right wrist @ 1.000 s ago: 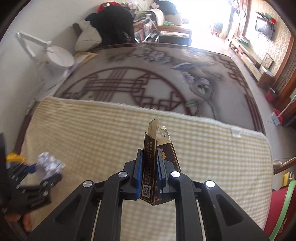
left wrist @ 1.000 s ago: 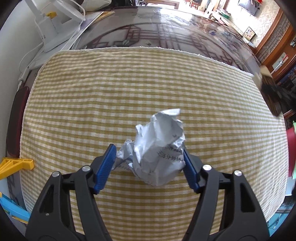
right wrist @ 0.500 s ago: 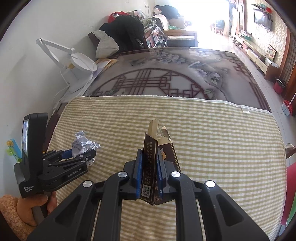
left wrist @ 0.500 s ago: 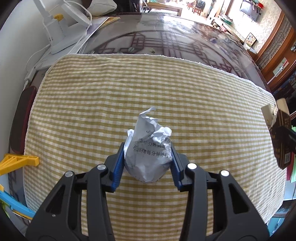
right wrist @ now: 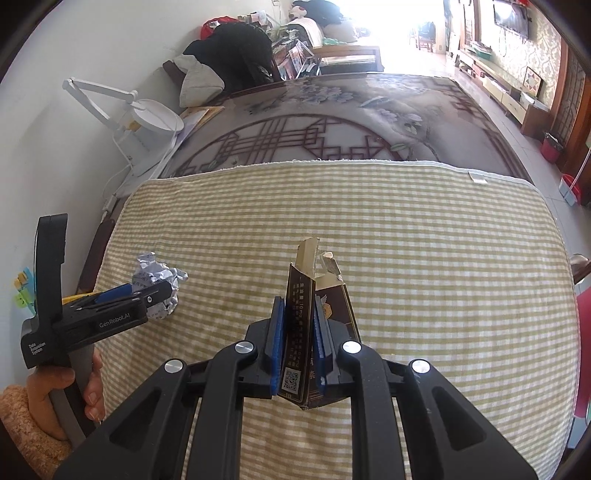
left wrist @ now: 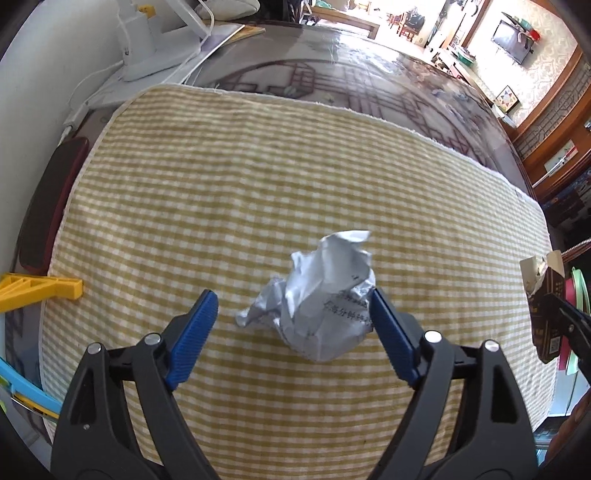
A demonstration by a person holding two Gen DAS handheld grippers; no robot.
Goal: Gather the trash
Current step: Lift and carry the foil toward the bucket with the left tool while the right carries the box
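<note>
release — left tongs (left wrist: pixel 291 321) have sprung wide, crumpled grey printed paper ball (left wrist: pixel 317 295) loose (touching one pad); right tongs (right wrist: pixel 299 343) clamp torn dark cardboard box (right wrist: pixel 314 325) — regrasp likely.

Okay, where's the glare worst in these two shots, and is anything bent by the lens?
Right wrist view: the doorway at the top is blown out white. Left wrist view: the bright room washes out and the glossy table reflects it. Both views: the checked cloth edges bow from fisheye; corners go black.
</note>
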